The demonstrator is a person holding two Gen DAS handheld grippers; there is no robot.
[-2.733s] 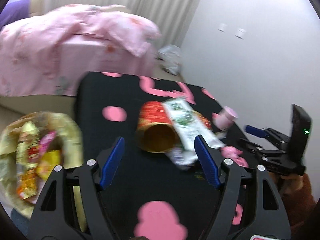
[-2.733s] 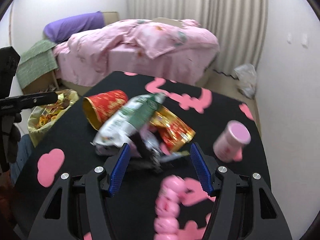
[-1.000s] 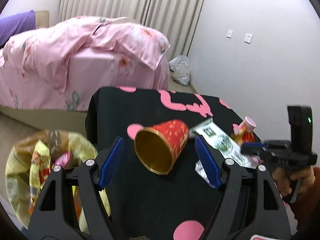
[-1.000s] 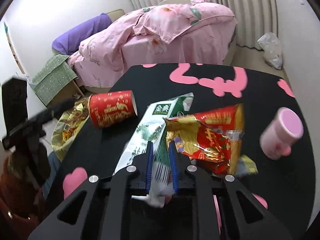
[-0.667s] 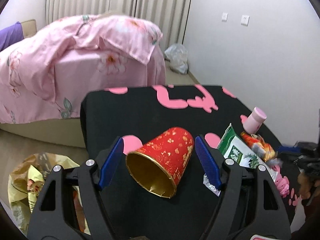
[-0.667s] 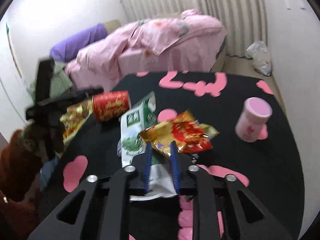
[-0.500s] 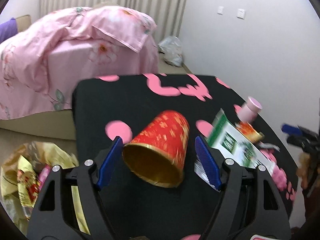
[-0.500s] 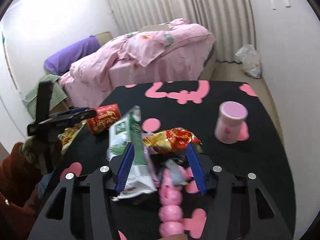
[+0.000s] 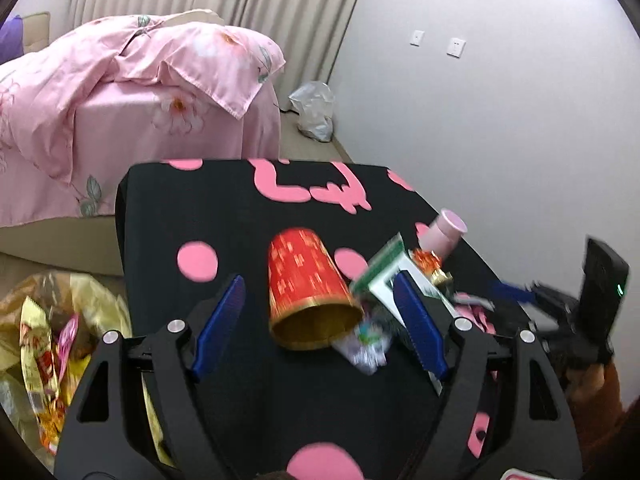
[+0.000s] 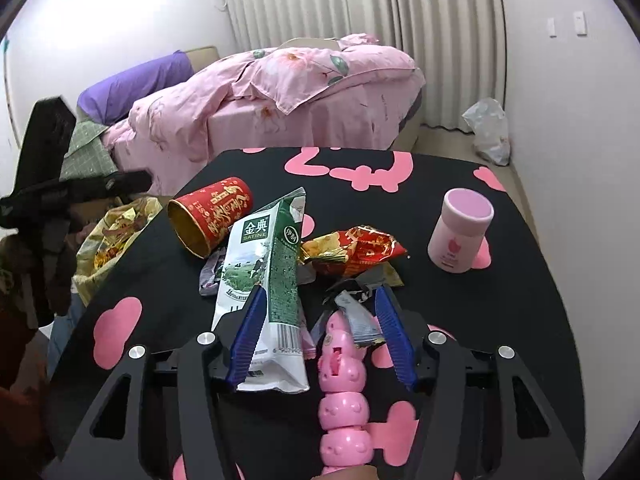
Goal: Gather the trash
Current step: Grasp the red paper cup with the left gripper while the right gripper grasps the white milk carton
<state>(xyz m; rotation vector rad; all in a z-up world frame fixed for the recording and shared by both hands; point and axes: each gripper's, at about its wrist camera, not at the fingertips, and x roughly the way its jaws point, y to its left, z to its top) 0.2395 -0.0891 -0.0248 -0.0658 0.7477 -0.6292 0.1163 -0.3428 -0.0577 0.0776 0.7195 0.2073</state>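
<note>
A red and gold paper cup [image 9: 308, 280] lies on its side on the black table [image 9: 200, 208], its mouth toward me. My left gripper [image 9: 320, 276] stands open around it without touching. The green and white milk carton [image 10: 264, 280] lies flat, its lower end between the fingers of my right gripper [image 10: 320, 290]. Those jaws are opening and no pad presses on it. A small silver wrapper [image 10: 358, 320] and a pink toy [image 10: 344, 368] also lie between these fingers. A crumpled red and gold snack wrapper [image 10: 356, 252] sits behind them.
A yellow trash bag [image 9: 44, 344] holding wrappers hangs off the table's left edge. A pink jar [image 10: 460, 236] stands at the right of the table. A purple wrapper [image 10: 212, 272] lies by the cup. A pink-covered bed [image 10: 280, 92] is beyond the table.
My right gripper was shut on the milk carton and has opened wide, leaving the carton lying on the table. My left gripper has shifted so the cup sits between its fingers.
</note>
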